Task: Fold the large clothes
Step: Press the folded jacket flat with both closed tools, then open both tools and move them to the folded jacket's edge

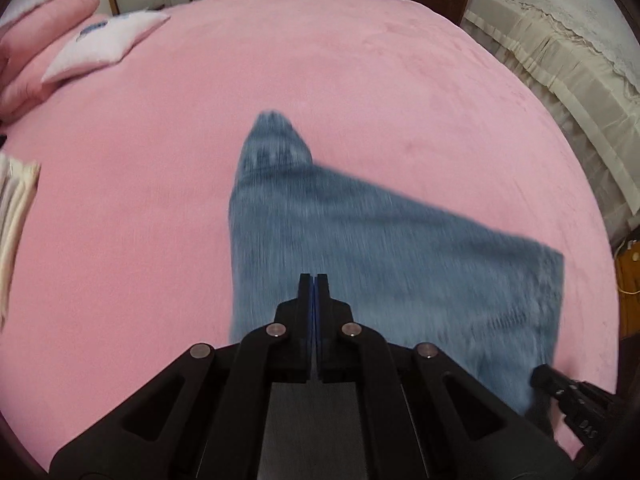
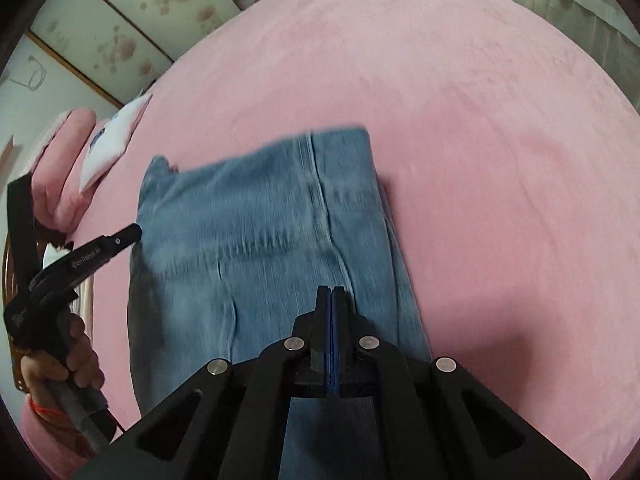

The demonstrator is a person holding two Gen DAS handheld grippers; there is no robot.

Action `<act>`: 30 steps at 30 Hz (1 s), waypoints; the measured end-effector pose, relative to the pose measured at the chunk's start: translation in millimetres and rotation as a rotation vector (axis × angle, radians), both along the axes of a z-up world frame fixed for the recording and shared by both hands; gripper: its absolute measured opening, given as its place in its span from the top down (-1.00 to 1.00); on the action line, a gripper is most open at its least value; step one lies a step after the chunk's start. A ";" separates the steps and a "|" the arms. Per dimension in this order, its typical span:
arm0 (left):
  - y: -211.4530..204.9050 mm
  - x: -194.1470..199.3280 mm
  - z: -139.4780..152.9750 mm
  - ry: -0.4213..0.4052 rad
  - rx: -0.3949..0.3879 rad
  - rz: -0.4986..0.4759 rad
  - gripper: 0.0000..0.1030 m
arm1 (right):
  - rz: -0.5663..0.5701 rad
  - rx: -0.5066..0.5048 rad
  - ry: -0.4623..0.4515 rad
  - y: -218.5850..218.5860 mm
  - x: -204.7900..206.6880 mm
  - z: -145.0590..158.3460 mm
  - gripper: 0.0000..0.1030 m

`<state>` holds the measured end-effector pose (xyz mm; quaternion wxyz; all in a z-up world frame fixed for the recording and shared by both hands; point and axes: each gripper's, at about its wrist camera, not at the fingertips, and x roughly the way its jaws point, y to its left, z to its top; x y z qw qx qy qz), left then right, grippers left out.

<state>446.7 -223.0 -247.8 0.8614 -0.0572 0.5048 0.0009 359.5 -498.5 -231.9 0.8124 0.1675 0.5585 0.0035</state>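
Blue jeans (image 1: 380, 240) lie folded on the pink bed cover (image 1: 320, 60), blurred by motion; one narrow end points away in the left wrist view. My left gripper (image 1: 315, 277) hovers over their near part, jaws shut with only the blue pads touching. In the right wrist view the jeans (image 2: 248, 216) show a side seam, and my right gripper (image 2: 331, 289) is above their right part, shut with nothing in it. The left gripper (image 2: 130, 236) reaches in by the jeans' left edge, held by a hand (image 2: 76, 356). The right gripper (image 1: 544, 380) shows at the jeans' lower right corner.
Pink pillows (image 1: 36, 40) and a white cushion (image 1: 104, 44) lie at the bed's far left. A folded cream cloth (image 1: 12, 208) sits at the left edge. Cream lace-covered furniture (image 1: 560, 60) stands beside the bed on the right. Sliding doors (image 2: 132, 12) stand behind.
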 end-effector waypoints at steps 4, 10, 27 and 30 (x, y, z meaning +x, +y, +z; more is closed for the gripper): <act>-2.5 -46.7 -1.8 0.038 0.011 0.013 1.00 | 0.004 0.013 0.059 -0.6 -29.2 -4.0 1.00; -17.6 -113.4 -0.8 0.101 0.034 -0.003 1.00 | 0.016 0.007 0.130 2.3 -78.7 0.8 1.00; -46.5 -235.7 56.5 0.339 -0.025 0.062 1.00 | 0.212 -0.125 0.302 42.0 -168.4 42.0 0.27; -44.4 -237.4 78.6 0.350 -0.026 0.070 0.93 | 0.237 -0.133 0.234 48.6 -173.5 75.0 -0.14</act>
